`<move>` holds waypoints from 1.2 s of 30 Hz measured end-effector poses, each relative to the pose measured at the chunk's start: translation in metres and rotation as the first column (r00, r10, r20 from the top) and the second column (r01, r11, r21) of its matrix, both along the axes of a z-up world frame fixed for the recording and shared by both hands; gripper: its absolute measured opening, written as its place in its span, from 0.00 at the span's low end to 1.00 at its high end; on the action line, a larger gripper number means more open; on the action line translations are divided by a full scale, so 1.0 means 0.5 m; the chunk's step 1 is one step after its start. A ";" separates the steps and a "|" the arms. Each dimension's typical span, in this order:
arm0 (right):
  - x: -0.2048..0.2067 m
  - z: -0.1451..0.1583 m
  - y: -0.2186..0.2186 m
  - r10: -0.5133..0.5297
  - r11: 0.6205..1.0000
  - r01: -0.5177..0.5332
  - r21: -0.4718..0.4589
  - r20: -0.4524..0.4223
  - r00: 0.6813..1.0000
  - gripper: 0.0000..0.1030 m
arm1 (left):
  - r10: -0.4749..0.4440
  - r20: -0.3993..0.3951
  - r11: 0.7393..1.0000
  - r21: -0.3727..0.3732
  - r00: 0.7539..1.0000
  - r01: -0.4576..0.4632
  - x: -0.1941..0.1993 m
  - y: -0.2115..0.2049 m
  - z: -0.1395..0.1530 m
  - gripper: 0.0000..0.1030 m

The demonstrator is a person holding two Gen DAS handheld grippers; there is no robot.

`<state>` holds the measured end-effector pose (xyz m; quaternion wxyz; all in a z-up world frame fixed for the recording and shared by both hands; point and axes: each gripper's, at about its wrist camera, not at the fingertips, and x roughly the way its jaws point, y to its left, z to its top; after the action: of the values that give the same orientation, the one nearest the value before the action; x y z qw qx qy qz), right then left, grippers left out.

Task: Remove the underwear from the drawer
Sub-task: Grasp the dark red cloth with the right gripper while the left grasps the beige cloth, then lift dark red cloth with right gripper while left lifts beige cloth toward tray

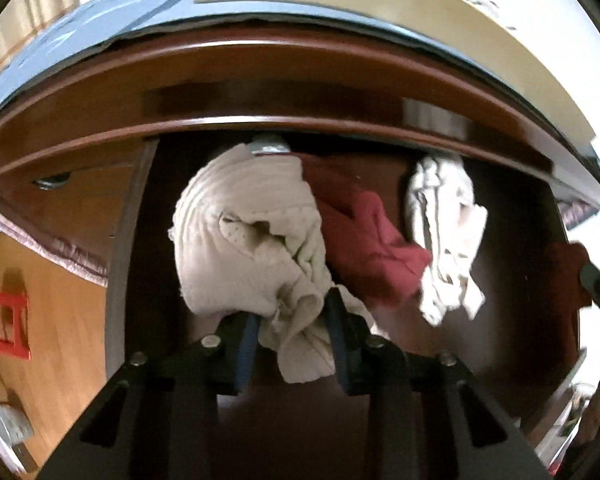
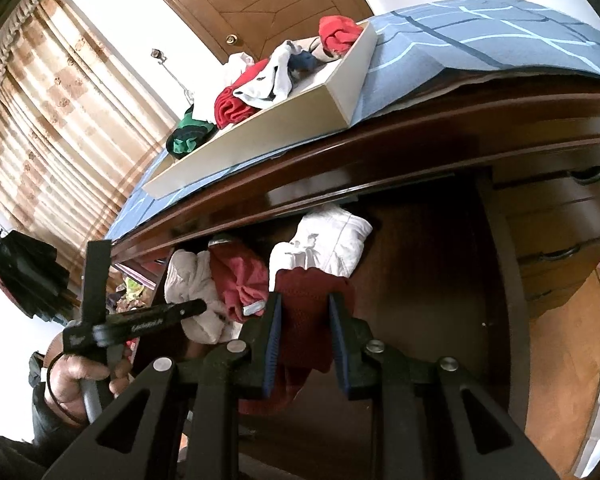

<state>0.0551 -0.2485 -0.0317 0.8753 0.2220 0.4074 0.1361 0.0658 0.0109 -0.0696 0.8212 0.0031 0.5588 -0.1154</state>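
Left gripper (image 1: 292, 336) fingers clamped on a crumpled cream ribbed underwear (image 1: 244, 232), fabric bunched between the pads, over the dark drawer (image 1: 512, 320). Right gripper (image 2: 305, 344) pinches a dark red underwear (image 2: 312, 320), which hangs between the fingers near the drawer's front edge.

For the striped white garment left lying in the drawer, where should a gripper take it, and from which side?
Grip the striped white garment at its bunched lower end nearest the drawer's front, coming in from the open front: that end is gathered into folds narrow enough to pinch, and nothing covers it.
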 end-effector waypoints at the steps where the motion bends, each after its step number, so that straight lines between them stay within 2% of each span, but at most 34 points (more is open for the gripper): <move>1: 0.000 0.000 0.001 0.000 1.000 0.000 0.002 -0.001 1.000 0.25 | 0.000 -0.011 1.000 0.002 1.000 0.000 0.005 -0.001 -0.004 0.30; 3: 0.000 0.000 0.004 0.000 1.000 0.000 0.004 -0.003 1.000 0.25 | 0.025 -0.044 1.000 0.007 0.999 -0.025 0.016 0.005 -0.015 0.35; 5: 0.000 0.002 0.009 0.005 1.000 -0.005 0.007 -0.003 1.000 0.25 | 0.062 -0.066 0.998 0.000 0.996 -0.062 0.033 0.006 -0.022 0.54; 7: -0.001 0.005 0.015 0.010 1.000 -0.010 0.005 0.000 1.000 0.25 | 0.106 -0.078 0.994 -0.010 0.991 -0.107 0.028 0.009 -0.032 0.59; 9: -0.002 0.008 0.020 0.014 1.000 -0.014 0.003 0.001 1.000 0.25 | 0.119 -0.079 0.993 -0.012 0.990 -0.120 0.038 0.007 -0.036 0.59; 10: -0.002 0.009 0.021 0.014 1.000 -0.014 0.003 0.001 1.000 0.25 | 0.111 -0.068 0.994 -0.002 0.992 -0.111 0.039 0.004 -0.038 0.55; 11: -0.003 0.010 0.021 0.013 1.000 -0.013 0.001 0.003 1.000 0.25 | 0.087 -0.054 0.996 0.006 0.995 -0.087 0.038 -0.002 -0.038 0.45; 15: -0.007 0.012 0.013 -0.021 1.000 0.021 0.008 0.002 1.000 0.25 | 0.005 -0.011 1.000 0.012 1.000 -0.005 0.020 -0.014 -0.033 0.35; 23: -0.024 0.015 0.006 -0.066 0.998 0.067 0.019 -0.007 0.998 0.25 | -0.046 0.050 0.997 -0.053 0.998 0.049 -0.025 0.010 0.003 0.34; 29: -0.048 0.042 0.022 -0.063 0.998 0.063 -0.002 0.027 0.998 0.25 | -0.091 0.127 0.993 -0.059 0.988 0.099 -0.078 0.014 0.046 0.34; 36: -0.075 0.074 0.050 -0.043 0.999 0.045 -0.016 0.069 0.997 0.25 | -0.136 0.238 0.988 -0.035 0.962 0.149 -0.129 0.010 0.117 0.34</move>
<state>0.0175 -0.2237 0.0052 0.8936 0.2183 0.3731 0.1207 0.0015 0.0160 -0.0111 0.8709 0.0355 0.4529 -0.1876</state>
